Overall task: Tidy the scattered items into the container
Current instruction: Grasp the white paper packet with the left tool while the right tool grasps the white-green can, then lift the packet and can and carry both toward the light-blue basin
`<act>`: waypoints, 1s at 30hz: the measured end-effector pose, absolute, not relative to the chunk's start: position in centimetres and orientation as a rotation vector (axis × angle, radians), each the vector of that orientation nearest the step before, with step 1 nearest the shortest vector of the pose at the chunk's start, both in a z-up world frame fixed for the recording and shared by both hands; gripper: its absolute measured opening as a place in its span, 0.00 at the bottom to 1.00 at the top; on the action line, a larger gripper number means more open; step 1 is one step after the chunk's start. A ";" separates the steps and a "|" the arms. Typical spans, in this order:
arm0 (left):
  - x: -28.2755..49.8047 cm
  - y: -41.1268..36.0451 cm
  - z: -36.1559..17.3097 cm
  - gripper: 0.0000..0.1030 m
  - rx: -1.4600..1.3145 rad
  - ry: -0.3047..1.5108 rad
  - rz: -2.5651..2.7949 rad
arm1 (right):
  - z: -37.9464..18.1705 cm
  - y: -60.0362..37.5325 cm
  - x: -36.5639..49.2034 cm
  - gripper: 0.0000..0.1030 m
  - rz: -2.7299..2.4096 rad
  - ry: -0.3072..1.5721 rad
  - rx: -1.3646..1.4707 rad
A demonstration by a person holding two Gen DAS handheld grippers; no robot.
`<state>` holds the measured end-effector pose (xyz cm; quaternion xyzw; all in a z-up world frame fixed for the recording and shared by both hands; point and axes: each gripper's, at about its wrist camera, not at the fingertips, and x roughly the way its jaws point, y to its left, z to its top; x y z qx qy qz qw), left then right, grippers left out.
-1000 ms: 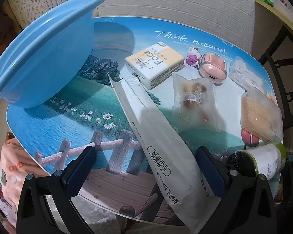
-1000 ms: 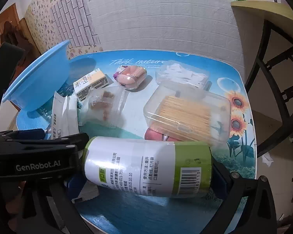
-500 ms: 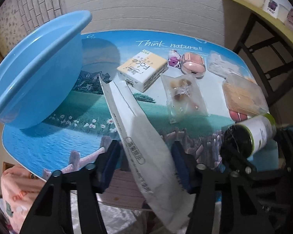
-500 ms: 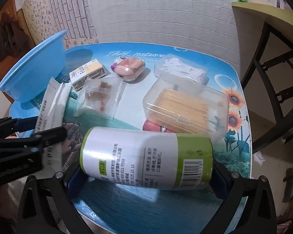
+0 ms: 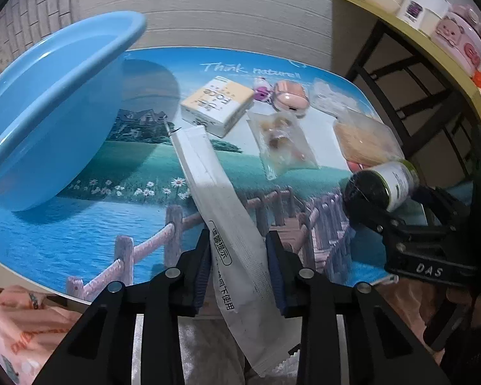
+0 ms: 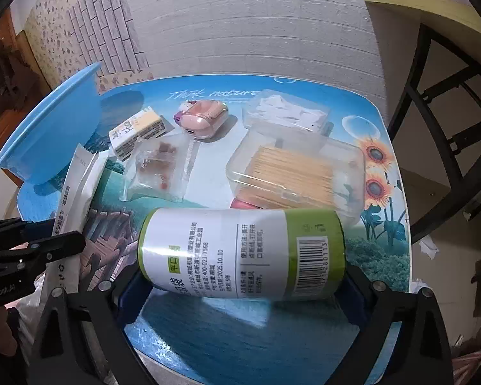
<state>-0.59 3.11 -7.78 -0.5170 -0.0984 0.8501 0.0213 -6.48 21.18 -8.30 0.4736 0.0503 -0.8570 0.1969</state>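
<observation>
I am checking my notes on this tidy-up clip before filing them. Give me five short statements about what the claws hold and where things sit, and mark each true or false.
1. The left claw is shut on a long white packet. True.
2. The right claw grips a pink case. False: it is shut on a white and green roll, held by its two ends; the pink case lies on the table.
3. The blue basin stands at the table's left end. True.
4. The clear box of sticks is inside the basin. False: it sits on the table, just behind the roll.
5. The yellow and white carton lies on the table, not in the basin. True.
</observation>
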 end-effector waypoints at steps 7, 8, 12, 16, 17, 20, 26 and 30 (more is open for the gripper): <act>-0.1 3.2 -7.7 0.28 -1.581 -0.310 2.590 | -7.9 21.1 -6.2 0.94 -2.419 0.115 1.363; 0.0 3.2 -7.7 0.27 -1.580 -0.312 2.584 | -7.9 21.1 -6.1 0.94 -2.417 0.115 1.367; 0.4 3.3 -7.5 0.27 -1.565 -0.297 2.572 | -7.6 20.8 -5.9 0.94 -2.409 0.115 1.378; 0.6 3.6 -6.6 0.27 -1.512 -0.245 2.601 | -7.0 20.6 -5.6 0.94 -2.409 0.108 1.373; 0.6 3.6 -6.3 0.27 -1.491 -0.227 2.614 | -7.1 20.9 -5.3 0.94 -2.410 0.111 1.368; 0.7 3.5 -5.2 0.27 -1.442 -0.195 2.644 | -7.0 20.9 -5.1 0.94 -2.413 0.120 1.359; 0.7 2.4 -2.6 0.27 -1.325 -0.215 2.665 | -6.3 20.7 -4.7 0.94 -2.419 0.117 1.349; 0.5 1.4 -0.8 0.27 -1.258 -0.223 2.703 | -5.6 20.4 -4.7 0.94 -2.424 0.109 1.324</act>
